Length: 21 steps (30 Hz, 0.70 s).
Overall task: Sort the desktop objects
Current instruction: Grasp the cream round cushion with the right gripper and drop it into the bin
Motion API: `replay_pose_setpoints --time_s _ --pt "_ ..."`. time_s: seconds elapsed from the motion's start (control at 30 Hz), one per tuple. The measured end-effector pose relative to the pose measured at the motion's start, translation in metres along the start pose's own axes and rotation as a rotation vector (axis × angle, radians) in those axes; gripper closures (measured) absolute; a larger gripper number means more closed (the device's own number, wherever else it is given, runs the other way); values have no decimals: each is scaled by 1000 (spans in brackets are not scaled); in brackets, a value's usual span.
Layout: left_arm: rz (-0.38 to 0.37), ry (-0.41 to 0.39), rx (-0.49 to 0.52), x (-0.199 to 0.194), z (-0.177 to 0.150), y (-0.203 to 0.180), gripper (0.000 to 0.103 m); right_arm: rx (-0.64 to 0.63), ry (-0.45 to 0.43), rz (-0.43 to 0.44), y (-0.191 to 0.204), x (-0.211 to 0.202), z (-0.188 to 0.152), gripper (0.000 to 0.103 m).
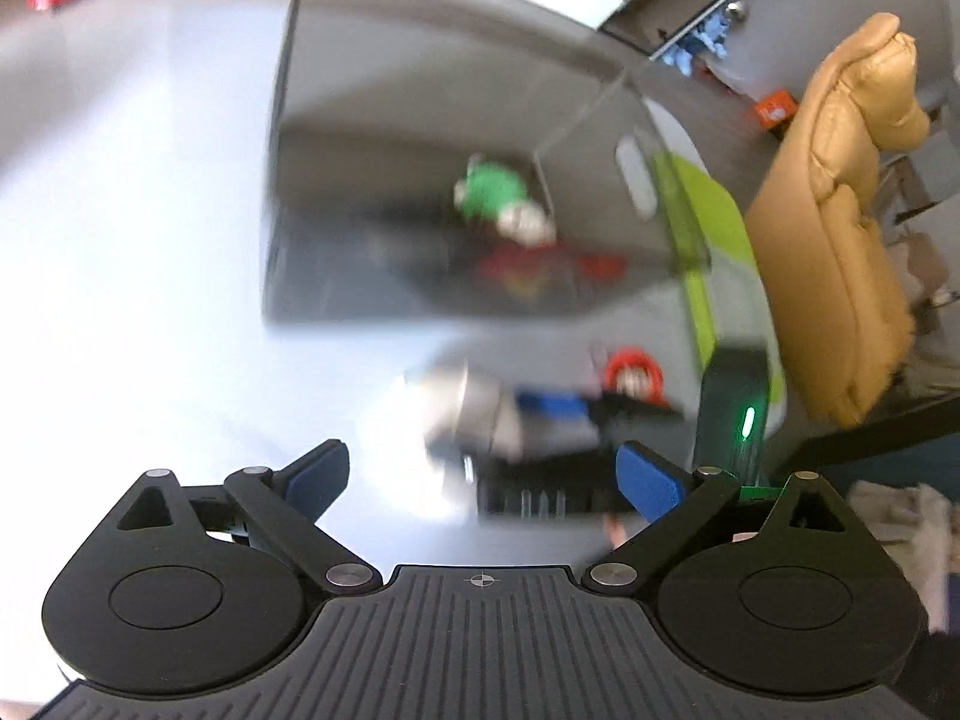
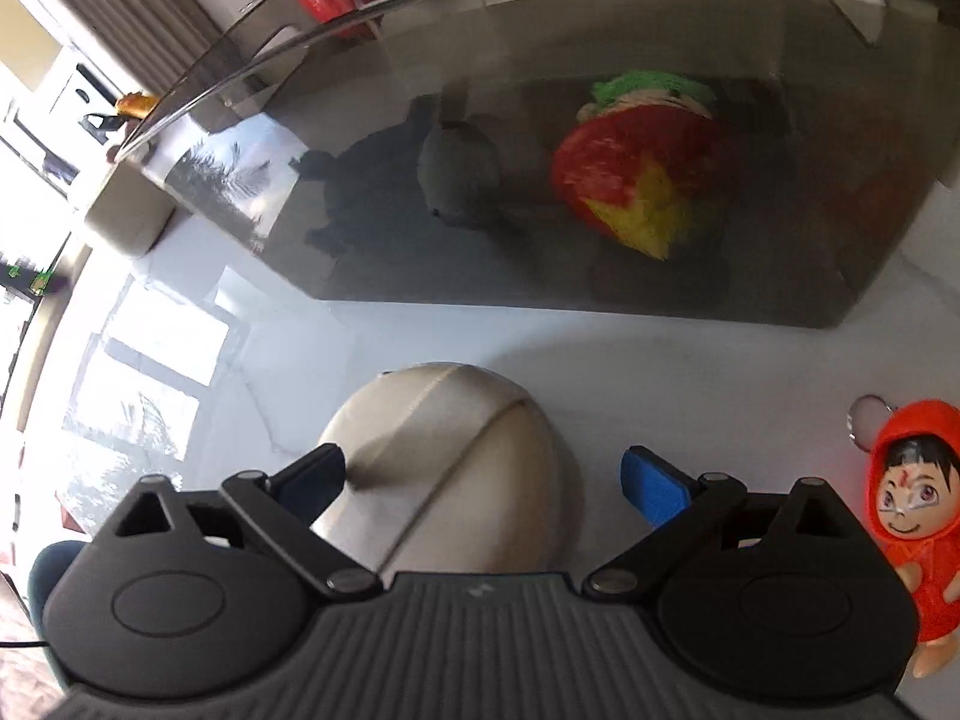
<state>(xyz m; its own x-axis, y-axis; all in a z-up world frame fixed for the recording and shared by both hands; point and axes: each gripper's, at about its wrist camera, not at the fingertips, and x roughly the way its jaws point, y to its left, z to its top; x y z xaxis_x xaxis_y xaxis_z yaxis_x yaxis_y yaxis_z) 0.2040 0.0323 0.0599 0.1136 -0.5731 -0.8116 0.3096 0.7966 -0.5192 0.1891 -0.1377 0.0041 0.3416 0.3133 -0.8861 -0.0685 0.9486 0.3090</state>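
Smoky translucent bin (image 2: 600, 192) on the glossy white tabletop (image 2: 300, 348), a fuzzy red-yellow-green plush toy (image 2: 636, 180) inside.
Just before it, a smooth cream dome (image 2: 456, 462) lies between the right hand-held gripper (image 2: 483, 480)'s spread blue-padded fingers; an orange-hooded figurine (image 2: 912, 516) lies beside. The left hand-held gripper (image 1: 483, 474) gapes empty.

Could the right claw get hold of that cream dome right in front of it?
Probably yes. The right claw is open, the cream dome sits on the white table between its fingers, and nothing blocks it; the smoky bin stands beyond.
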Motion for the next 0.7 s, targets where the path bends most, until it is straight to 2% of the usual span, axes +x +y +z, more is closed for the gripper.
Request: replay_pose_setpoints --time_s 0.03,0.07,0.1,0.13,0.17,0.2,0.3,0.47,0.6,0.7 --pt "-32 17 -13 7 -7 7 4 -7 0 -5 4 0 0 9" --pt "-63 37 -24 8 -14 12 4 -14 -2 -8 8 -1 0 14" --pt "-100 55 -29 12 -21 17 4 -21 -5 -9 12 -4 0 23" --pt "-125 62 -28 17 -24 20 4 -29 -9 -18 16 -7 0 25" --pt "-147 68 -27 22 -27 23 4 -41 -21 -31 21 -11 -1 31" --pt "-154 72 -22 25 -30 25 4 -59 -40 -47 26 -16 -1 39" --pt "-158 76 -10 30 -33 30 4 -82 -48 -58 35 -29 4 53" --pt "-182 59 -42 34 -34 45 4 -110 -15 -51 40 -49 13 55" --pt "-171 38 -75 36 -34 61 4 -132 -129 14 47 -111 46 55" --pt "-140 16 -79 39 -26 65 4 -93 -192 68 51 -156 89 56"
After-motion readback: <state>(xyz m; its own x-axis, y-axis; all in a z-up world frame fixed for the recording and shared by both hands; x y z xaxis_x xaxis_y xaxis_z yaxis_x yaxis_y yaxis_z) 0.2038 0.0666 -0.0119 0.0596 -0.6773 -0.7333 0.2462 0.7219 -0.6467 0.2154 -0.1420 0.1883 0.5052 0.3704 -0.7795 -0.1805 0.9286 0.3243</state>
